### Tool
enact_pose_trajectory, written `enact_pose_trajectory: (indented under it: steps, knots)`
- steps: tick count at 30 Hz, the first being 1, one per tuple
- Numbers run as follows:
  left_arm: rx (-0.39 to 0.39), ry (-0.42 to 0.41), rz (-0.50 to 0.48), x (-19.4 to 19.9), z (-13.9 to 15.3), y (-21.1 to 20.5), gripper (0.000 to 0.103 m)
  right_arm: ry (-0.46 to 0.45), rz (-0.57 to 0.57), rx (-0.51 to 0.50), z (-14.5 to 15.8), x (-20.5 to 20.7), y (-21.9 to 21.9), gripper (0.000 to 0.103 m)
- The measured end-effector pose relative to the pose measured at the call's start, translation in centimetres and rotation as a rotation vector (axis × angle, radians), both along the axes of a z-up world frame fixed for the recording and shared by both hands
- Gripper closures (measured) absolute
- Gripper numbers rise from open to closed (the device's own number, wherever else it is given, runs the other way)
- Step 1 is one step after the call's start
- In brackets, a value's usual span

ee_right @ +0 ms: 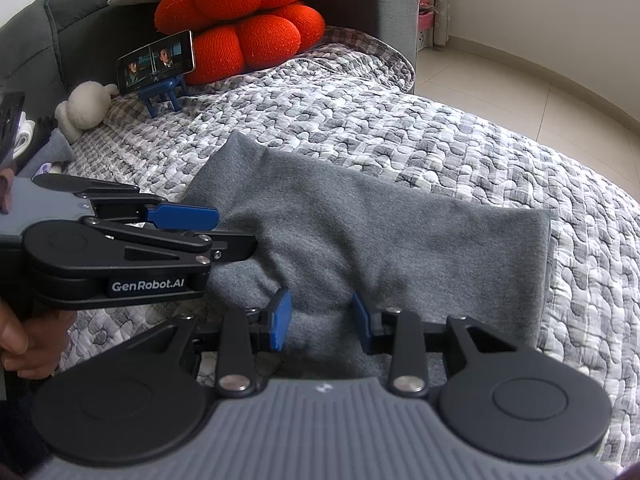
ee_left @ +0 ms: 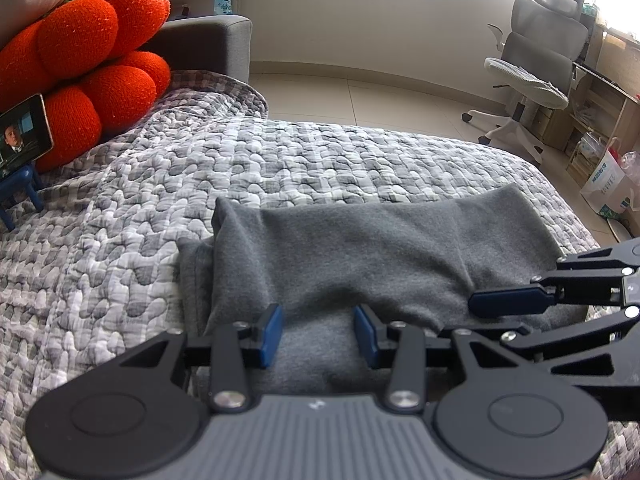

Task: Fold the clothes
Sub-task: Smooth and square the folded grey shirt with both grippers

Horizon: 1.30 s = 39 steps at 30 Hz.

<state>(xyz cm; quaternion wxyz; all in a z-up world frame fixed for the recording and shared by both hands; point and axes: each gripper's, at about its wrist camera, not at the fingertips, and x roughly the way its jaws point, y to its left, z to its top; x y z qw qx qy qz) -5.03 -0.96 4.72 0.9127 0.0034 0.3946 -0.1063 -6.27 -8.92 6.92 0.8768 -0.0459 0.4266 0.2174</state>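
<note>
A grey-and-white checked quilted bedspread (ee_right: 460, 136) covers the bed. On it lie a folded dark grey fleece garment (ee_right: 400, 224), a blue phone stand (ee_right: 164, 94), an orange knitted segmented cushion (ee_right: 248, 20) and a white plush toy (ee_right: 84, 108).

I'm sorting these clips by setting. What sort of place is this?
Most likely a room in a home, a living room or bedroom. A grey sofa carries a quilted cover and orange cushions, a phone stands on it, and an office chair sits near the window.
</note>
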Motion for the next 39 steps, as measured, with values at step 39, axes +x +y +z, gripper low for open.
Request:
enact_pose_trajectory:
  steps: [39]
  knots:
    - [-0.007,-0.01,-0.017,0.1,-0.3,0.3,0.059,-0.003,-0.02,-0.01,-0.1,-0.2,-1.3,0.072]
